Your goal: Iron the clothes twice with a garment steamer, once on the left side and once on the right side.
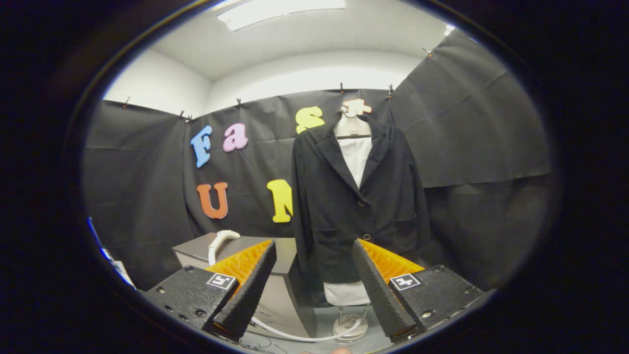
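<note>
Gripper view: the tongs (313, 290) gape wide, holding nothing, the dark jacket (356, 206) hanging beyond them.

The gripper (314, 290) stands with its fingers spread apart, holding nothing. Beyond them a dark blazer (358, 206) hangs buttoned on a white mannequin torso (355, 147) set on a stand (350, 327). To the left of the blazer, a white garment steamer (218, 244) lies on a grey bench (196, 248), and its white hose (295, 337) trails along the floor toward the stand's base.
</note>
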A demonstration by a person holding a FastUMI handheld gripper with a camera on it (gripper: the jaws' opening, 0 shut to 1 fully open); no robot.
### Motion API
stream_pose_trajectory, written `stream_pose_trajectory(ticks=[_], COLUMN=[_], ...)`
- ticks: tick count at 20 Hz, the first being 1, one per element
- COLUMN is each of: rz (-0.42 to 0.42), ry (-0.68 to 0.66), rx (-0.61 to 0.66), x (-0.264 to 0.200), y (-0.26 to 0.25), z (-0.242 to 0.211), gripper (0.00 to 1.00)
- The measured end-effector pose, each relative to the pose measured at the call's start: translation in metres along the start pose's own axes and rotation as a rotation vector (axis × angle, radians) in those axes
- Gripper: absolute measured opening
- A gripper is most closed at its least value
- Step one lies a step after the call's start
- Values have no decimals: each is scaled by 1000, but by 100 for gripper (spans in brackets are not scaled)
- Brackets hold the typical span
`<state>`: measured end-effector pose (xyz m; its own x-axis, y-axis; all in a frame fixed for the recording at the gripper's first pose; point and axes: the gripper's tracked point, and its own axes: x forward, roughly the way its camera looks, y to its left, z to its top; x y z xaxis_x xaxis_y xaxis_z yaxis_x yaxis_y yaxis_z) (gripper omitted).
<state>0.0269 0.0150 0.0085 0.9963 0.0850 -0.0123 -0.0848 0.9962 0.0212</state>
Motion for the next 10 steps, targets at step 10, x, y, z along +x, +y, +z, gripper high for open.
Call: stream_pose_trajectory(ticks=[10], rz=[114], ry=[112], rx=[9], x=[55], y=[118], z=[-30], gripper=[99])
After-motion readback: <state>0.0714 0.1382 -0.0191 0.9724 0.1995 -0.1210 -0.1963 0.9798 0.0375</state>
